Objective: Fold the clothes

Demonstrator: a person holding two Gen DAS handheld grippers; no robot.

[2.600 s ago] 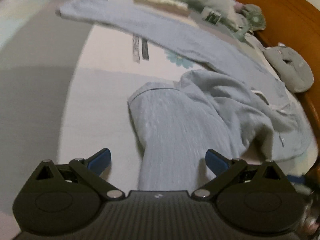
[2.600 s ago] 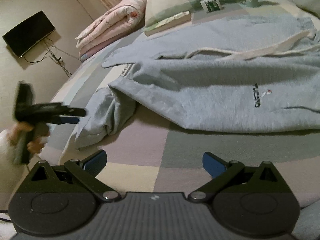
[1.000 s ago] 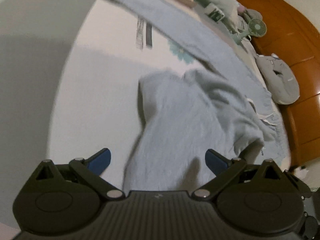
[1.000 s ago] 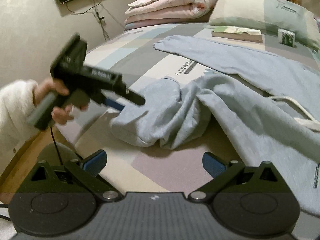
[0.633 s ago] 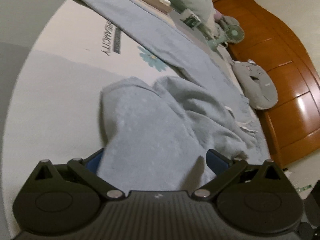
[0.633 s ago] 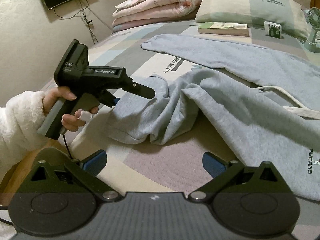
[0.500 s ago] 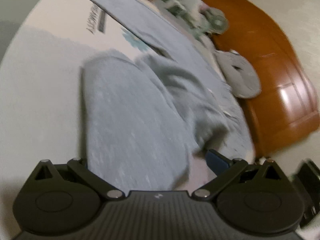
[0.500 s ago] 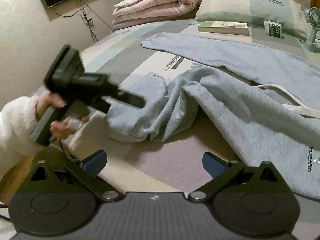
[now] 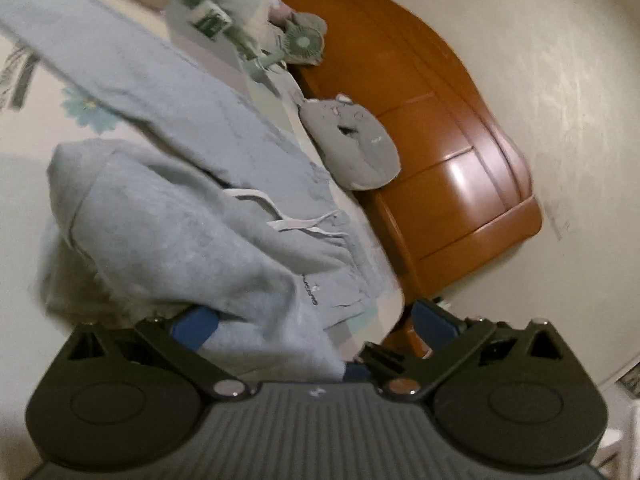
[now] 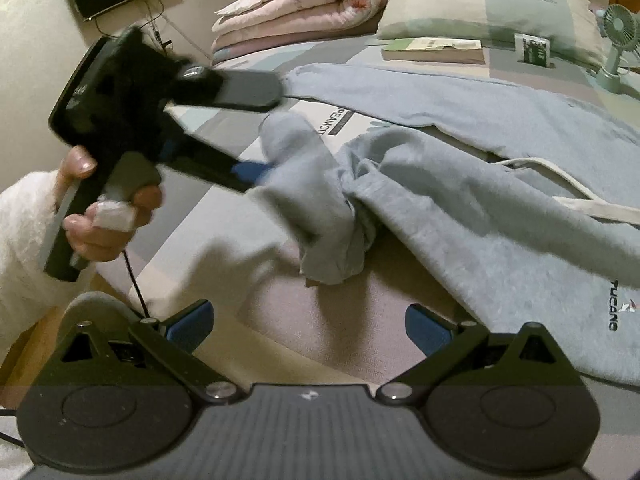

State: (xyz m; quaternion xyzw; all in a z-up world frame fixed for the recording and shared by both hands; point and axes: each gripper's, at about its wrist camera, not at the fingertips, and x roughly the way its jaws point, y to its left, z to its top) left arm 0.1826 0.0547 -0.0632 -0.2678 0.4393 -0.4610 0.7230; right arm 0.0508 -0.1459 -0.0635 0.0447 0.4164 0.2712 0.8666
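Right wrist view: at 9 o'clock the left gripper (image 10: 256, 172) lifts the blue hoodie's (image 10: 460, 184) sleeve edge; whether it is clenched, I cannot tell. Right gripper (image 10: 308, 320) is released over bare bed (image 10: 320, 320) at 6 o'clock

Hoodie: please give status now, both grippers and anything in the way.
Left gripper at the hoodie sleeve, which looks lifted; grip unclear. Right gripper open, empty, above the bed. Book and fan beyond the hoodie, not in the way.
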